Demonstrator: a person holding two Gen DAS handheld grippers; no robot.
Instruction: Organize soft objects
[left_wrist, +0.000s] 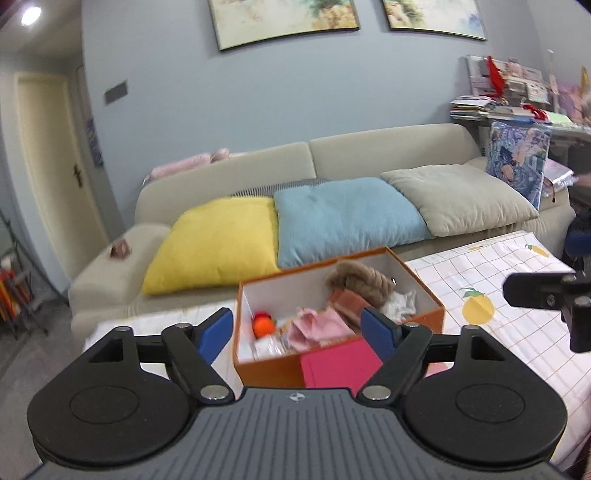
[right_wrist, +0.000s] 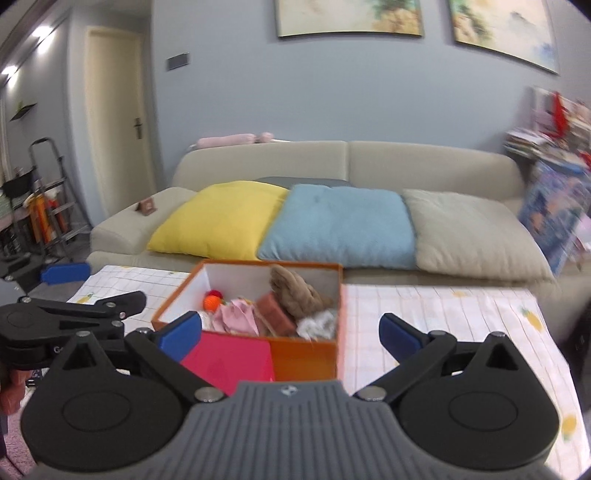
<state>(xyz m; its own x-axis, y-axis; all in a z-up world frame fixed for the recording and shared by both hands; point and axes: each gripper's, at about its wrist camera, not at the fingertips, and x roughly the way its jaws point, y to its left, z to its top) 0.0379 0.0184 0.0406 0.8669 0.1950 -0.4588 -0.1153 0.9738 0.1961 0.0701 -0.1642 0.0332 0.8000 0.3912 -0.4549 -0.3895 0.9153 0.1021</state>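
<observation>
Open tablecloth (right_wrist: 443, 325) right of the orange box (right_wrist: 306, 356); pink block (right_wrist: 229, 360) before it.

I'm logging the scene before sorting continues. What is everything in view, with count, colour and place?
box: one, orange outside, white inside, open, on the table
pink panel: one, bright pink, against the box's near side
brown plush: one, brown, inside the box, far right
orange ball: one, orange, inside the box, left
pink cloth: one, pale pink, inside the box, middle
white fluffy item: one, white, inside the box, right
tablecloth: one, white checked with yellow fruit, on the table
sofa: one, beige, behind the table
cushions: three on the sofa, yellow, blue, beige
paintings: two, on the grey wall
left gripper: open, empty
right gripper: open, empty
</observation>
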